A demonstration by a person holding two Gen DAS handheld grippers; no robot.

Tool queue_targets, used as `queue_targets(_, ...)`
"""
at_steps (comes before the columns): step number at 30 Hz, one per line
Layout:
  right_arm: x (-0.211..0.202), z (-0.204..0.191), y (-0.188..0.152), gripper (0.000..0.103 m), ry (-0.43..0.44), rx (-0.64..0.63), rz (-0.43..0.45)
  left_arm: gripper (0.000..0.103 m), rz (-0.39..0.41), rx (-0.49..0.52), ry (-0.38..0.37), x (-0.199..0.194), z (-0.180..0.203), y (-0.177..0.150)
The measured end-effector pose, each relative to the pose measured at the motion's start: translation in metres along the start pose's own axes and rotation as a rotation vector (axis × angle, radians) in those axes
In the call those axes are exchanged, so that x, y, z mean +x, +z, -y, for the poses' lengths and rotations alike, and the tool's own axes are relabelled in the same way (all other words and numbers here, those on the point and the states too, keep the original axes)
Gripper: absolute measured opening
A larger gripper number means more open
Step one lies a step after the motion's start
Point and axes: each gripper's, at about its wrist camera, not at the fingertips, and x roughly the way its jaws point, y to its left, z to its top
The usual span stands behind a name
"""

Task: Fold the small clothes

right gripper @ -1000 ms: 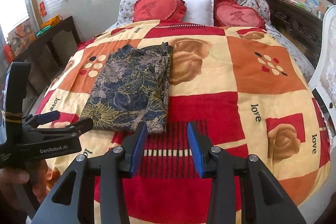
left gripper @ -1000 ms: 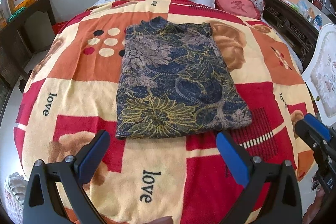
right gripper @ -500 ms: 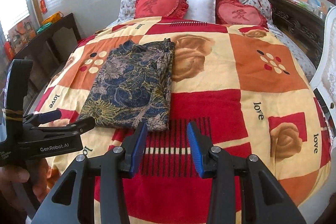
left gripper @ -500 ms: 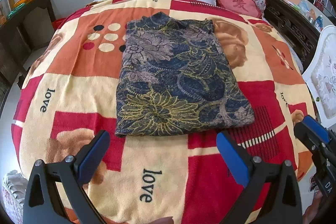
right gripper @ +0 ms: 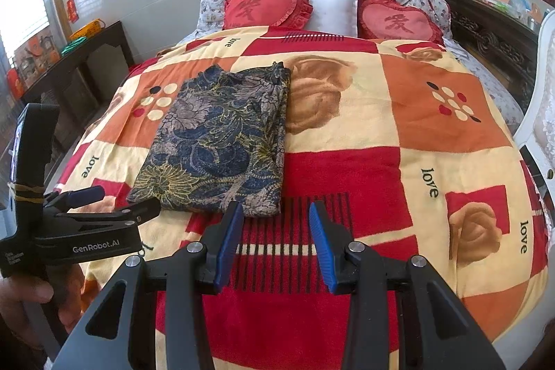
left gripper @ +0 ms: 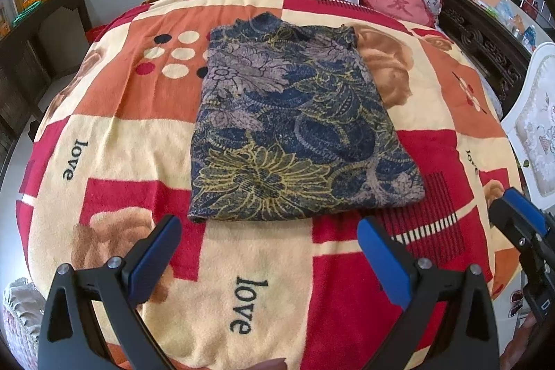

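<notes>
Left wrist view: left gripper (left gripper: 269, 233) spread wide at lower frame, empty; folded floral garment (left gripper: 295, 123) lies flat at centre on the blanket (left gripper: 104, 141).

Right wrist view: right gripper (right gripper: 274, 224) part-spread, empty, bottom centre; garment (right gripper: 222, 141) left of centre, just beyond its fingertips.

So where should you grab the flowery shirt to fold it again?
Probably its two near corners, one per hand-held gripper, coming in low from the bed's foot. The shirt lies flat with its near edge closest to the open left hand-held gripper and right hand-held gripper, and nothing blocks it.
</notes>
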Motion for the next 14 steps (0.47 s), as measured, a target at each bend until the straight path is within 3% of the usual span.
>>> queue_targets(14, 0.0074, -0.0008, -0.0020, 0.049, 0.013, 0.000, -0.017, 0.103, 0.015, -0.012, -0.044, 0.0009, 0.0017, -0.0030)
